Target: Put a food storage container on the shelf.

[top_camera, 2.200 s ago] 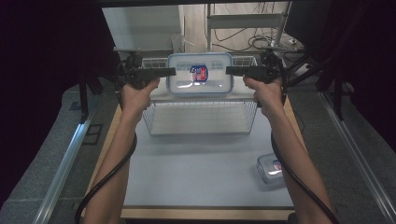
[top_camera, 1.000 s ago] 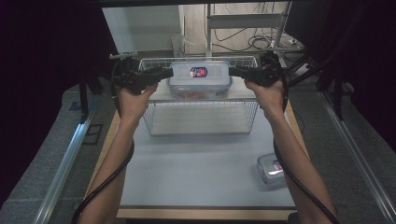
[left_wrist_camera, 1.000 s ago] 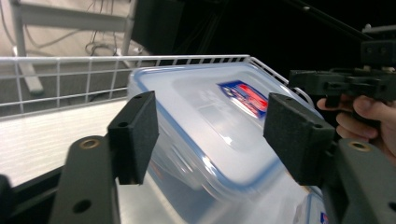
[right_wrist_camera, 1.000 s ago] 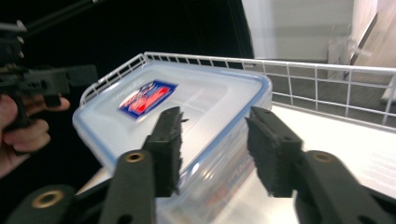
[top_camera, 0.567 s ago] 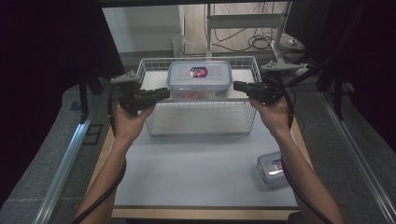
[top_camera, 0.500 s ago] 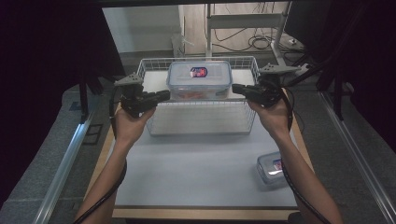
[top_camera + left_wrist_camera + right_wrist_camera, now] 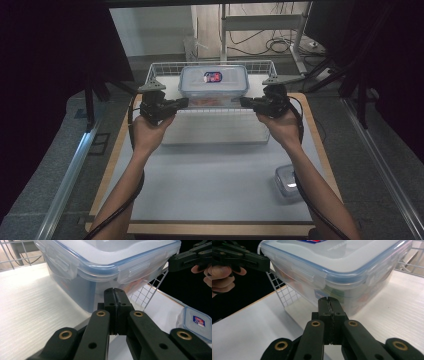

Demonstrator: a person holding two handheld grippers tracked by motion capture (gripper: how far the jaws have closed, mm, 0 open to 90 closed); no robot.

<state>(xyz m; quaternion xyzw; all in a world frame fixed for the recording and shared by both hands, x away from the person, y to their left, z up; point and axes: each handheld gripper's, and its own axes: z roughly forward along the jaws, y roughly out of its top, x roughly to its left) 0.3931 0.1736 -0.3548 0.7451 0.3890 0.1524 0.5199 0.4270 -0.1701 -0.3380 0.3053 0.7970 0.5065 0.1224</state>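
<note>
Both grippers, left gripper and right gripper, have their jaws pressed together on nothing, one at each end of the clear lidded food container. It sits inside the white wire basket, so that placement looks done. A smaller lidded container waits near the table's front right, likely next.

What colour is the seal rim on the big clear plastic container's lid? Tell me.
Blue seal rim, clearest in the left gripper view.

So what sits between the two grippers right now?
In the high view, the large lidded container in the wire basket lies between the left gripper and right gripper; both are shut on nothing.
</note>
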